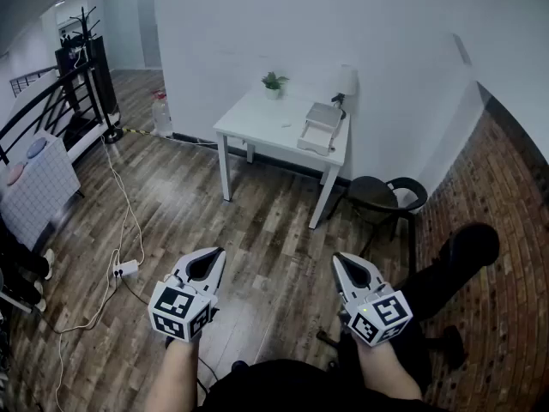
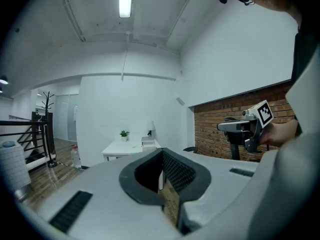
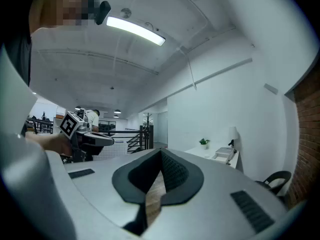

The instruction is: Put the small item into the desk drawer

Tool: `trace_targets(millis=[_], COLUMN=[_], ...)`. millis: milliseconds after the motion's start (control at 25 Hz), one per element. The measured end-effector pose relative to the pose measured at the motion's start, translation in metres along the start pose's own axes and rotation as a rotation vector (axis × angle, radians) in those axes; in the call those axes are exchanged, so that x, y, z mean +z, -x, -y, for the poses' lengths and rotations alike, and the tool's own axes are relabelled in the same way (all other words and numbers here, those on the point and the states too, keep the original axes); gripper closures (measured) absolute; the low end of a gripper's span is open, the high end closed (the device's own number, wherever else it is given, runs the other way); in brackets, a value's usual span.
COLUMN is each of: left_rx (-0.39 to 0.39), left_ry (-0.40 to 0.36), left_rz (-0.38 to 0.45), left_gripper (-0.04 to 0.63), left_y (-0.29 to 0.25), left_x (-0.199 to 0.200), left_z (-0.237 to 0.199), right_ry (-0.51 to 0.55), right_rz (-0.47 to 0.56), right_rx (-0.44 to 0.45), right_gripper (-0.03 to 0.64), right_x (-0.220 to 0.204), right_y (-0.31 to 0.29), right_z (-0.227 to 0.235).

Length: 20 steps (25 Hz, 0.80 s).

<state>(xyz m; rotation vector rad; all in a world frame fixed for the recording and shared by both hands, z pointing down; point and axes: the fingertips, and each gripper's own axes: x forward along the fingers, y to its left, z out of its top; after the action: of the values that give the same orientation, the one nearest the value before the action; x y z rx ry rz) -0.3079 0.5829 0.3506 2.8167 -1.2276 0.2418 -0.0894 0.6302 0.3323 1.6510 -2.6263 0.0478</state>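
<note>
A white desk (image 1: 257,125) stands against the far wall, well ahead of me. On it are a small potted plant (image 1: 273,83), a white lamp (image 1: 346,79) and a white drawer box (image 1: 320,127). No small item is clear enough to pick out from here. My left gripper (image 1: 216,254) and right gripper (image 1: 340,258) hover low over the wood floor, both pointing toward the desk. Both are shut with nothing between the jaws. The desk (image 2: 125,146) shows small in the left gripper view, and again as the desk (image 3: 215,154) in the right gripper view.
A black chair (image 1: 388,194) sits at the desk's right end. A power strip (image 1: 125,269) with a long cable lies on the floor at left. A water bottle (image 1: 160,114) stands by the wall. A black railing (image 1: 51,110) and a brick wall (image 1: 506,256) bound the sides.
</note>
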Motion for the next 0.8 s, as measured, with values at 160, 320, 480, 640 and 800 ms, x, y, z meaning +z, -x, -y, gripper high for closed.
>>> trace_targets(millis=[160, 320, 480, 640, 800], left_rx=[0.003, -0.020, -0.032, -0.039, -0.082], left_ry=[-0.009, -0.004, 0.006, 0.022, 0.019], left_rz=[0.011, 0.009, -0.002, -0.004, 0.004], left_gripper=[0.588, 0.588, 0.588, 0.588, 0.588], left_y=[0.001, 0.002, 0.010, 0.016, 0.018], left_x=[0.006, 0.007, -0.001, -0.015, -0.025], left_z=[-0.005, -0.009, -0.020, -0.033, -0.036], right_ry=[0.000, -0.009, -0.020, 0.014, 0.004], right_rz=[-0.002, -0.008, -0.017, -0.012, 0.006], right_rx=[0.002, 0.009, 0.010, 0.005, -0.010], right_gripper=[0.614, 0.614, 0.614, 0.614, 0.614], right_x=[-0.001, -0.005, -0.010, -0.013, -0.009], right_y=[-0.004, -0.015, -0.026, -0.030, -0.030], right_z=[-0.001, -0.007, -0.021, -0.040, -0.051])
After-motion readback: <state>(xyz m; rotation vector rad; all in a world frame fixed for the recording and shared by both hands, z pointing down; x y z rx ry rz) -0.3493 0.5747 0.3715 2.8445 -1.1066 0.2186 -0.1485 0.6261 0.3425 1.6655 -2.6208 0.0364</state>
